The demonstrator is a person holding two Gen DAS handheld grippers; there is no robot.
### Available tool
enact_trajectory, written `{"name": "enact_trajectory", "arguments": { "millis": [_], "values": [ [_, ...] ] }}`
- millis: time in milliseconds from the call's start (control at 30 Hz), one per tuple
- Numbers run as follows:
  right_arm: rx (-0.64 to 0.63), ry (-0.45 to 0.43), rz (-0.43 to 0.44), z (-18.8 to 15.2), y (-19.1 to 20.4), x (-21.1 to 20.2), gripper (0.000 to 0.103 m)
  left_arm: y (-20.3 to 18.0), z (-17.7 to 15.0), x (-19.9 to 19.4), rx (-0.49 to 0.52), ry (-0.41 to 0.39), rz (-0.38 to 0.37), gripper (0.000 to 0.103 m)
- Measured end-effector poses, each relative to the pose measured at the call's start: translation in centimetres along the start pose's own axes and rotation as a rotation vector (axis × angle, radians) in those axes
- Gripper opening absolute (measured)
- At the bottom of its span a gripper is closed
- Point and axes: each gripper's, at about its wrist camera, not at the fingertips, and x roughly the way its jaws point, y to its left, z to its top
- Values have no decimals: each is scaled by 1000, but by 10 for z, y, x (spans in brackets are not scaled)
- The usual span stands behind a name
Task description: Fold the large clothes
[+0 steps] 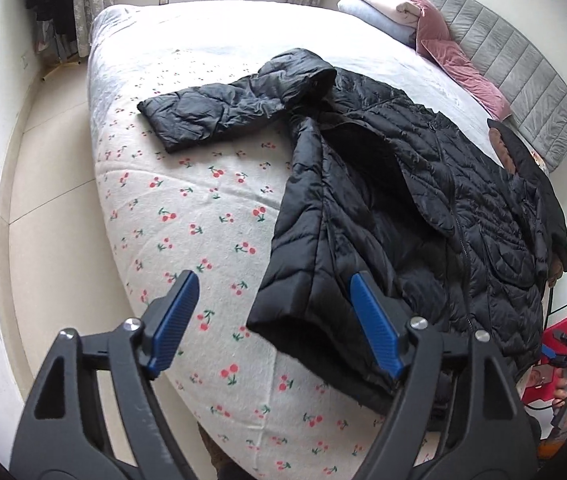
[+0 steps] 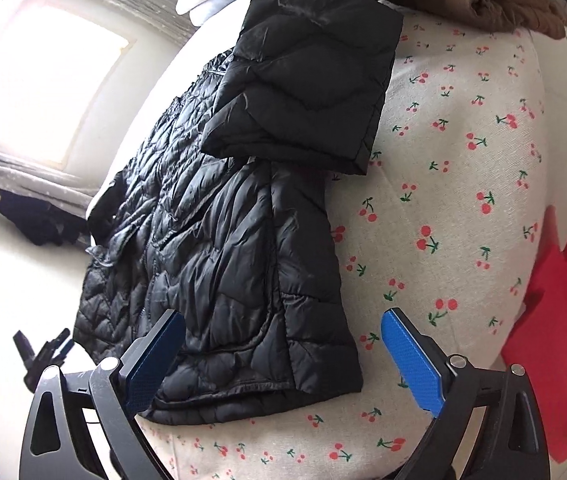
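I see a big black puffy coat [image 1: 423,200] lying flat on the bed [image 1: 203,220]. The coat is shiny and crinkly, with wavy stitched lines all over it. It has a hood [image 1: 299,76] at the top and a zip down the front. One sleeve [image 1: 203,116] sticks out to the side across the sheet. In the right wrist view the other sleeve [image 2: 307,92] is folded over the coat's body, and its cuff end reaches the coat's edge.

The bed sheet is soft and white with little red cherries and green leaves. At the head of the bed sit a grey padded headboard [image 1: 503,64], a pink velvety pillow [image 1: 455,56] and a stack of pale folded blankets [image 1: 379,12]. Brown cloth [image 2: 483,4] lies bunched at the far edge of the bed.

My left tool [image 1: 273,320] has black arms and ridged blue pads [image 1: 175,320]. Its jaws stand wide apart and hold nothing. It points down at the coat's bottom corner, with one pad over the sheet and one over the coat's hem.

My right tool [image 2: 283,356] also stands wide apart and empty. It tilts down over the coat's other bottom corner, and that corner lies between the pads. I cannot tell if a pad touches the coat.
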Motion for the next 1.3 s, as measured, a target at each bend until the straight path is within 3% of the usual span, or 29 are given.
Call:
{"name": "enact_trajectory", "arguments": {
  "millis": [33,67,100,167,267,333,400,433,500,533,567,700,767,900,1000,1067,1200,1300],
  "values": [
    [8,0,12,3,-3,4,98,-3,4,12,8,28,2,79],
    [21,4,17,7,-7,9,90,-4,4,24,10,59,0,77],
    [42,18,31,9,-11,16,81,-7,3,36,5,97,-11,56],
    [91,71,115,12,-17,31,14,-9,-6,48,-21,159,-55,12],
    [46,26,115,14,-9,19,8,-4,-21,30,-70,135,-159,11],
    [24,-30,111,17,-3,-3,7,2,-33,15,-95,142,-229,10],
    [-8,-54,17,21,-2,-16,7,2,-50,13,-64,193,-203,11],
    [-29,-45,-62,23,-3,-15,9,-2,-60,20,-11,230,-122,12],
    [-99,15,-267,20,0,1,17,-11,-81,38,125,292,72,36],
    [-122,32,-327,18,1,7,27,-14,-85,37,159,265,104,41],
    [-143,27,-369,16,6,9,29,-18,-84,32,179,242,133,46],
    [-251,-99,-469,18,47,-9,50,-50,-59,-4,235,77,158,52],
    [-310,-159,-458,24,74,-15,62,-74,-40,-13,272,0,114,63],
    [-407,-190,-381,40,120,8,65,-119,1,-2,335,-113,12,65],
    [-465,-179,-335,47,148,52,65,-146,21,30,372,-151,-24,65],
    [-473,-177,-343,53,149,76,65,-154,21,56,410,-138,-12,65],
    [-448,-118,-394,54,124,110,66,-144,-5,113,437,34,16,65],
    [-468,-71,-418,46,111,112,69,-135,-30,107,486,34,6,65]
  ]
}}
